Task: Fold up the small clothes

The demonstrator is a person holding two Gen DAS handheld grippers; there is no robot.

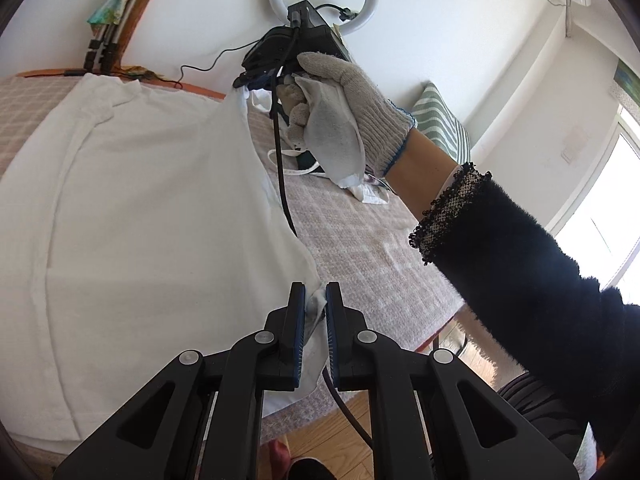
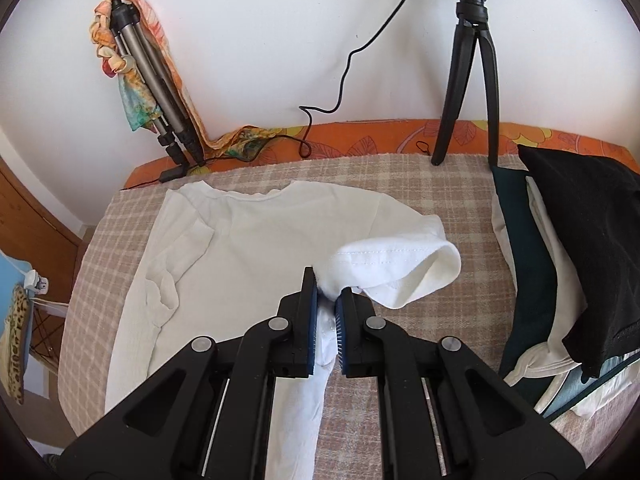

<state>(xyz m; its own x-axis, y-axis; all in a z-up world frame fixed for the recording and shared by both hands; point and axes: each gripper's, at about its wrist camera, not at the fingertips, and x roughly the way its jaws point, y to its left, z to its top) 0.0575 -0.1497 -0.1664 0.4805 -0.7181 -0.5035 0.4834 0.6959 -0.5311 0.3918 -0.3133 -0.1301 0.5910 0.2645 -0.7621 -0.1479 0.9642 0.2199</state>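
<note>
Two black fingers with blue pads on the left gripper point(image 1: 315, 304) pinch a bunched corner of one white cotton T-shirt point(image 1: 152, 200), closed to a narrow gap filled by the cloth. Likewise, two fingers of the right gripper point(image 2: 327, 294) are clamped on white fabric of the same shirt beside its right sleeve, which curls up into an open tube. One shirt only is being handled; it lies mostly flat on the beige checked blanket point(image 2: 460, 312) covering the bed, neckline toward the wall.

Beyond the left gripper, one gloved right hand point(image 1: 352, 96) holds the other gripper, a black cable hanging from it. To the right of the shirt sits one pile of dark and white clothes point(image 2: 572, 264), at least three pieces. Farther back stand two tripods: a black one point(image 2: 472, 80) on the blanket, and a grey folded one point(image 2: 156, 92) draped with one orange patterned scarf point(image 2: 132, 92), leaning on the wall.
</note>
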